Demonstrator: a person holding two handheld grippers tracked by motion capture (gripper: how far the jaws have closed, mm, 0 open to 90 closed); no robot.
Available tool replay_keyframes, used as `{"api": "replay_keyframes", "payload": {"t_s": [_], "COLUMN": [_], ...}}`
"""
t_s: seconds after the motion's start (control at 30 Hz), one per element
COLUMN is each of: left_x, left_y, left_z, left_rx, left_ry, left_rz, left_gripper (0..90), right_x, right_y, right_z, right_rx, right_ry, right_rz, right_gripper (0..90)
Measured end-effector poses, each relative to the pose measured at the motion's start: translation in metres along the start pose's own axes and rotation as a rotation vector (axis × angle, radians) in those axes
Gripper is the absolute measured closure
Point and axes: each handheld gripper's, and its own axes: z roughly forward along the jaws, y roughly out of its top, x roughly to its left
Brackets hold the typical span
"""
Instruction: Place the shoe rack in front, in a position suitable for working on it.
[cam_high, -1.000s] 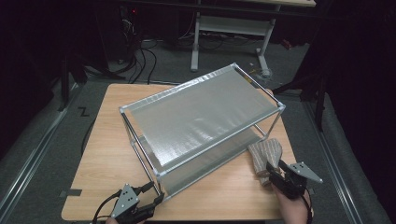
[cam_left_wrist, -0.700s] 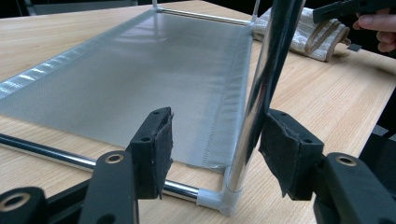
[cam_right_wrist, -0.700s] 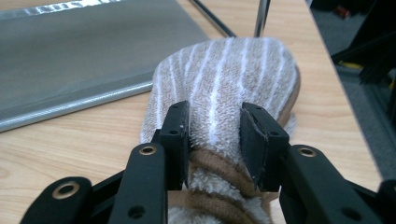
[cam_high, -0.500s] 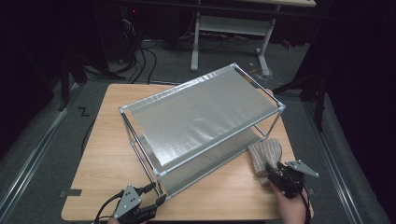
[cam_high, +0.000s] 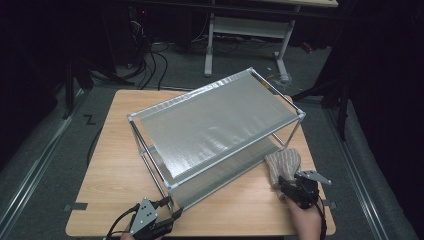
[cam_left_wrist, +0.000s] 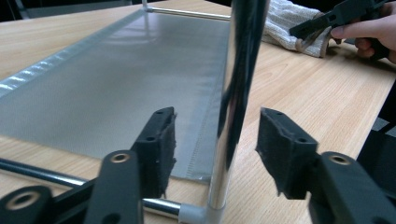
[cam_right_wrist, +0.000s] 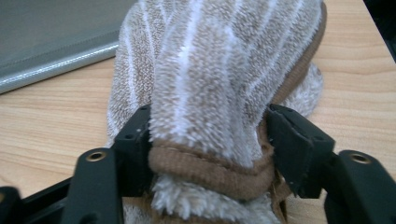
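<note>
A two-tier metal rack (cam_high: 215, 125) with grey mesh shelves stands slanted on the wooden table. My left gripper (cam_high: 172, 216) sits at its near corner. Its jaws straddle the chrome corner post (cam_left_wrist: 236, 93) with a gap on both sides, and they have just been closing. A fuzzy beige sock (cam_high: 282, 162) with white stripes lies on the table by the rack's right end. My right gripper (cam_high: 286, 187) holds its brown cuff. The sock (cam_right_wrist: 219, 70) is bunched between both pads (cam_right_wrist: 135, 144) while the jaws have just been opening.
The lower shelf (cam_left_wrist: 116, 79) lies close above the table top (cam_high: 115, 165). The table edge (cam_high: 320, 220) runs just right of and behind my right hand. Beyond the table are dark floor, cables (cam_high: 150, 60) and a white desk frame (cam_high: 240, 30).
My right gripper has sunk slightly toward the table with the sock, drawing a little nearer. The left gripper stays at the rack's near corner.
</note>
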Motion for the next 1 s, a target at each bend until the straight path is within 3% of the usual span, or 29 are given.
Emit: {"api": "replay_keyframes", "payload": {"t_s": [0.2,0.33,0.57,0.8,1.0], "left_x": [-0.004,-0.006,-0.010,-0.016,-0.019], "left_y": [0.003,0.005,0.004,0.005,0.005], "left_z": [-0.002,-0.001,0.001,0.004,0.004], "left_rx": [-0.018,-0.018,-0.010,-0.012,-0.011], "left_ry": [0.047,0.048,0.030,0.003,-0.011], "left_rz": [0.013,0.024,0.032,0.047,0.066], "left_gripper": [64.6,71.1,74.5,78.3,79.3], "right_x": [-0.006,-0.002,0.003,0.011,0.012], "right_y": [-0.003,-0.002,-0.002,0.001,0.018], "right_z": [-0.001,-0.003,-0.013,-0.023,-0.017], "right_rx": [0.004,0.000,-0.073,-0.168,-0.190], "right_ry": [0.015,0.016,0.042,0.084,0.122], "right_rz": [-0.003,-0.030,-0.073,-0.077,-0.056], "right_gripper": [55.3,62.2,63.9,64.0,64.1]}}
